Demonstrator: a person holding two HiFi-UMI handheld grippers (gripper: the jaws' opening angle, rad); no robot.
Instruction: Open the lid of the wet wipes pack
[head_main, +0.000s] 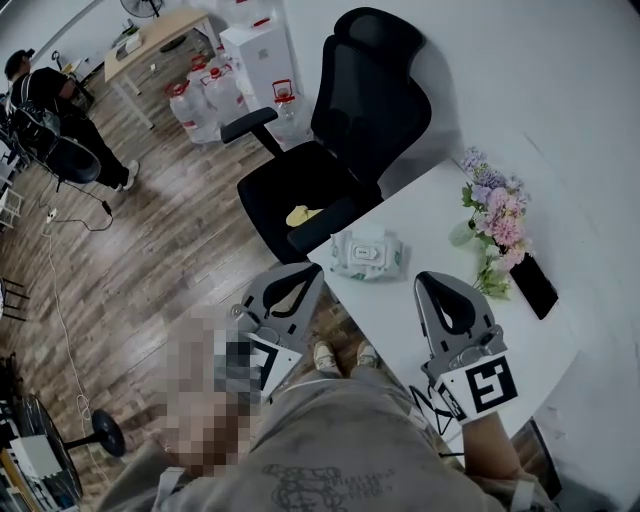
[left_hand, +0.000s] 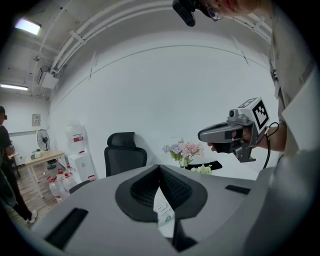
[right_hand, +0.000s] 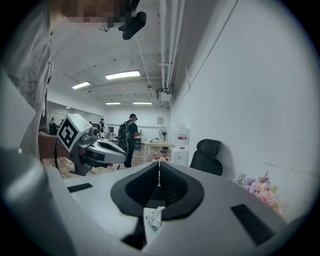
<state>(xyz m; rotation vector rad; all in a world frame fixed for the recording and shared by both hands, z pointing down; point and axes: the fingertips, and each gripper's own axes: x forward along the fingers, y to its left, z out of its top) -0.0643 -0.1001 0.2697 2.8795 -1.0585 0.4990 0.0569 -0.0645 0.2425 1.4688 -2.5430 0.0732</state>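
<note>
The wet wipes pack (head_main: 366, 253) lies flat near the left corner of the white table (head_main: 420, 225); its white lid faces up and looks flat. My left gripper (head_main: 316, 268) hovers just left of the pack, off the table's edge, jaws shut and empty. My right gripper (head_main: 424, 276) is over the table to the pack's right, also shut on nothing. Below the closed tips (left_hand: 159, 166) in the left gripper view, a slice of the pack (left_hand: 164, 212) shows. The right gripper view shows the same under its tips (right_hand: 159, 163), the pack (right_hand: 152, 219) low in the gap.
A black office chair (head_main: 340, 150) stands behind the table corner with a yellow item (head_main: 302, 214) on its seat. A flower bunch (head_main: 495, 215) and a dark phone (head_main: 533, 285) lie at the table's right. Water bottles (head_main: 205, 100) and a person (head_main: 60, 110) are far off.
</note>
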